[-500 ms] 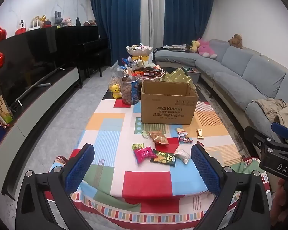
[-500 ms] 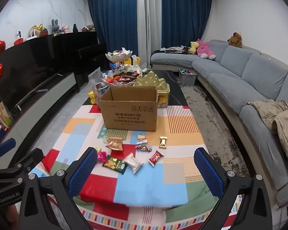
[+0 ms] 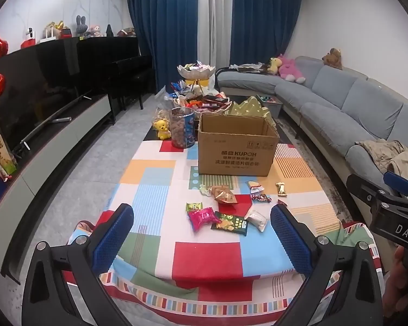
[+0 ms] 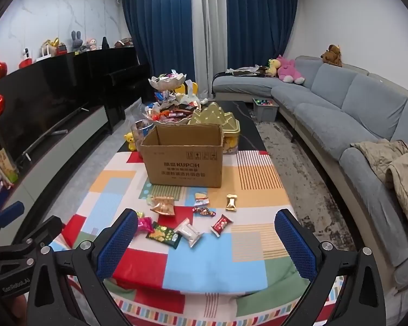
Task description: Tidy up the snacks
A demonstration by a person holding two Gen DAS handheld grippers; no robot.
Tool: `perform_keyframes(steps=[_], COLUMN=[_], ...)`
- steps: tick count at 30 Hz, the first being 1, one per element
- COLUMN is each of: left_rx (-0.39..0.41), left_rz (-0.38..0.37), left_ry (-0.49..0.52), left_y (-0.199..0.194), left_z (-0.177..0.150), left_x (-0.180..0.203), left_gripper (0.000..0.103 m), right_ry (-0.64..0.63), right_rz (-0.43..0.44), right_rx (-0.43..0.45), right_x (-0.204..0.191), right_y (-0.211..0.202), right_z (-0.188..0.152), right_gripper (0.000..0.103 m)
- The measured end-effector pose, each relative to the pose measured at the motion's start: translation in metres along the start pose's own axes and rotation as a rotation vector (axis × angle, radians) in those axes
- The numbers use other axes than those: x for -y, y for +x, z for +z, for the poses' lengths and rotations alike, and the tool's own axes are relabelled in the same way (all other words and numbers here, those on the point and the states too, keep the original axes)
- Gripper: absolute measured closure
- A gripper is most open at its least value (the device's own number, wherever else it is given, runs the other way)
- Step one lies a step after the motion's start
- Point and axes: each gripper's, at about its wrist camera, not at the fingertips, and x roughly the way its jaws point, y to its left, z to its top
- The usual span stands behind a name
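Lower centre of both views: left gripper and right gripper, each spread wide, holding nothing. Snack packets lay loose mid-frame on the patchwork tablecloth, among them a pink packet, green packet and red packet, below the open cardboard box. Risk judged: thin, slippery wrappers might slide or bunch the cloth when pinched. Grey sofa at right, blue curtains at top.

The cardboard box at frame centre reads "KUPOH" above unreadable Chinese lines, the right gripper's body at the right edge shows "DAS", and the left gripper's body at lower left shows "GenRobot.AI".
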Motion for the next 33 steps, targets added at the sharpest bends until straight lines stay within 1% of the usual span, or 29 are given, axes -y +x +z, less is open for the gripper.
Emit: perform_keyframes(steps=[9,33], left_rx=[-0.003,-0.006], left_rz=[0.003,-0.003], left_ry=[0.009,0.002], left_y=[-0.0010,0.0020], left_z=[-0.0021,-0.0063], left_x=[0.0058,0.0023], left_gripper=[0.001,0.001], right_ry=[0.008,0.012], right_rz=[0.004,0.007], right_rx=[0.001,0.001], right_x=[0.0004,0.0004], right_y=[0.0002,0.0007], right_z=[-0.0008,-0.0008], right_gripper=[0.001,0.001])
